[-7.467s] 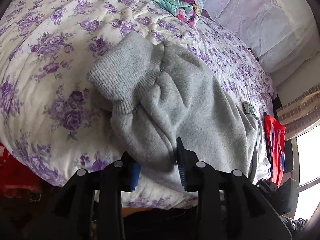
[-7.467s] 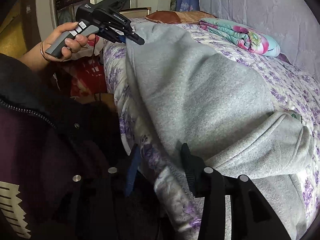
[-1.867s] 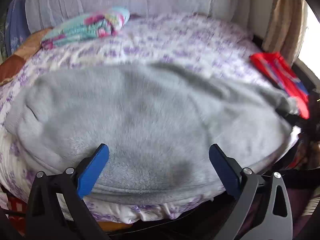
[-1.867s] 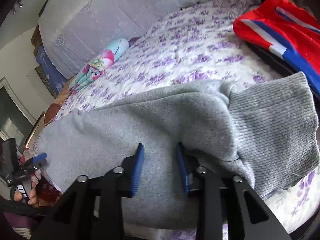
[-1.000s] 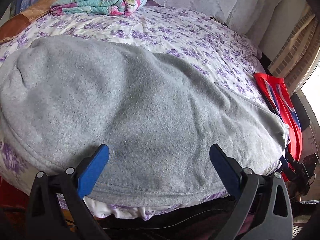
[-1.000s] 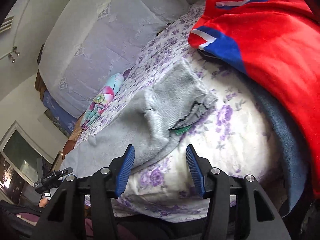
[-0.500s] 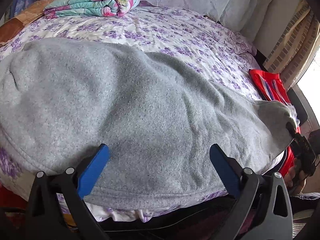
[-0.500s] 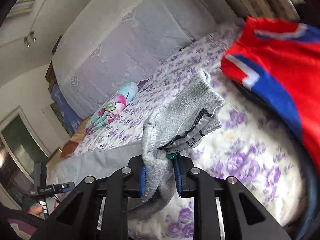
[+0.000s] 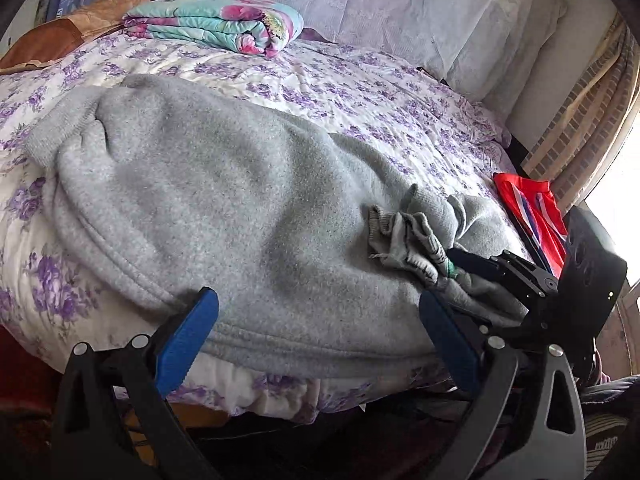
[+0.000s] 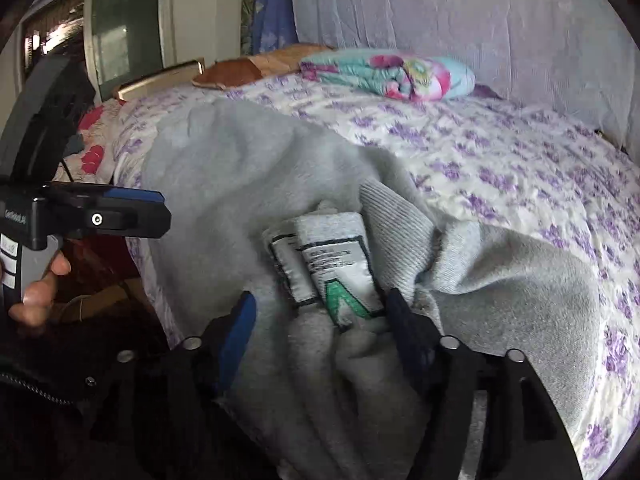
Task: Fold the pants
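Pants [image 9: 224,208]: grey fleece, lay spread across the bed's near side, directly ahead of the left jaws; 1 hem edge ran between the 2 blue pads.
Cuff end [image 10: 392,216]: ribbed grey, bunched and folded back over the trouser body, just ahead of the right jaws.
Labels [image 10: 332,264]: 2 white sewn tags with a green mark, turned face up between the right jaws.
Left gripper [image 9: 316,332]: jaws stood wide apart, nothing held; the pads sat at the pants' near edge, contact unclear.
Right gripper [image 10: 320,320]: jaws were partly spread with a fold of the grey fabric and the tags lying between them; whether they pinched it, I cannot tell.
Bed [image 9: 400,120]: white quilt printed with purple flowers, beyond both sets of jaws.
Rolled blanket [image 9: 216,24]: teal and pink, far ahead of the left jaws by the headboard.
Red garment [image 9: 528,208]: lay at the bed edge, ahead and right of the left jaws.
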`<state>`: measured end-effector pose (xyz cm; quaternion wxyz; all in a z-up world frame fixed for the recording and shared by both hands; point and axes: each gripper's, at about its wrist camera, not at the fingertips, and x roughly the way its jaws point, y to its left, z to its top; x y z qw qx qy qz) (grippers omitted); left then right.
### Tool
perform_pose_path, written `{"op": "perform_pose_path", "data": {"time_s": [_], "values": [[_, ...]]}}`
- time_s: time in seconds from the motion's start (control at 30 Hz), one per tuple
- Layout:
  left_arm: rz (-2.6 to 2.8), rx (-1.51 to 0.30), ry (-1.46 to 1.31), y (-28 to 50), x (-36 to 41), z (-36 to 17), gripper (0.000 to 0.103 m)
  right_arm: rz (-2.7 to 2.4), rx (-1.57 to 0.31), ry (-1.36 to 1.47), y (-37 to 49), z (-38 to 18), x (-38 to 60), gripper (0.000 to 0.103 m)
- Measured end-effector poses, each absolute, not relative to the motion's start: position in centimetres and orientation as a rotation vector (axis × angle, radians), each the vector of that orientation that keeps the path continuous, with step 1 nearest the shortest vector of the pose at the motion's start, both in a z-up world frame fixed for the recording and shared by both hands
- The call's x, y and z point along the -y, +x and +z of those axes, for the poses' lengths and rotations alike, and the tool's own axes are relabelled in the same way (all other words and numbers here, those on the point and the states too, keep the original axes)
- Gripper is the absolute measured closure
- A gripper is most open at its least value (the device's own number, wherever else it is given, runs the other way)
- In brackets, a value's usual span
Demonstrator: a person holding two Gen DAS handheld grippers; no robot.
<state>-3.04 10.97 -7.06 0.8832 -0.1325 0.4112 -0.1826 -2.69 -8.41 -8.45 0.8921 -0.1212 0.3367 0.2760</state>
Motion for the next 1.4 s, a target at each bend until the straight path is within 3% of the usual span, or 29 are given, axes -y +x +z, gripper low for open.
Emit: {"op": "perform_pose_path", "data": {"time_s": [0.17,0.3,0.5,0.6,0.7,0.8,1.4], "values": [[-0.372,-0.852,-0.252,-3.4,-11.5,-6.9,0.005,0.733,-0.646,-0.109,-4.9,-4.4,10.5,0.028],[-0.374,-0.851,-0.274,-3.2,-11.9,-7.0,0.005,0.718,-0.629,-0.08,-4.7,-2.0,11.4,0.04],[-0.36,-0.852,-0.279,-3.6,-11.8,-7.1,0.005,0.661,-0.768,-0.2,-1.3,-4.7,9.0,0.06],[-0.36,-0.856,-0.277,-3.7,-11.8,-7.1,0.005,0.649,-0.82,-0.236,-0.4,-6.4,8.4,0.062],[-0.361,-0.86,-0.285,-3.7,-11.9,-7.2,0.005,0.688,-0.809,-0.18,-0.4,-6.1,9.2,0.083],[-0.361,-0.86,-0.284,-3.7,-11.9,-7.2,0.005,0.722,-0.79,-0.14,-0.3,-5.6,10.1,0.094],[-0.359,-0.857,-0.298,-3.7,-12.1,-7.6,0.005,0.783,-0.76,-0.136,-0.7,-3.6,9.0,0.094]]}}
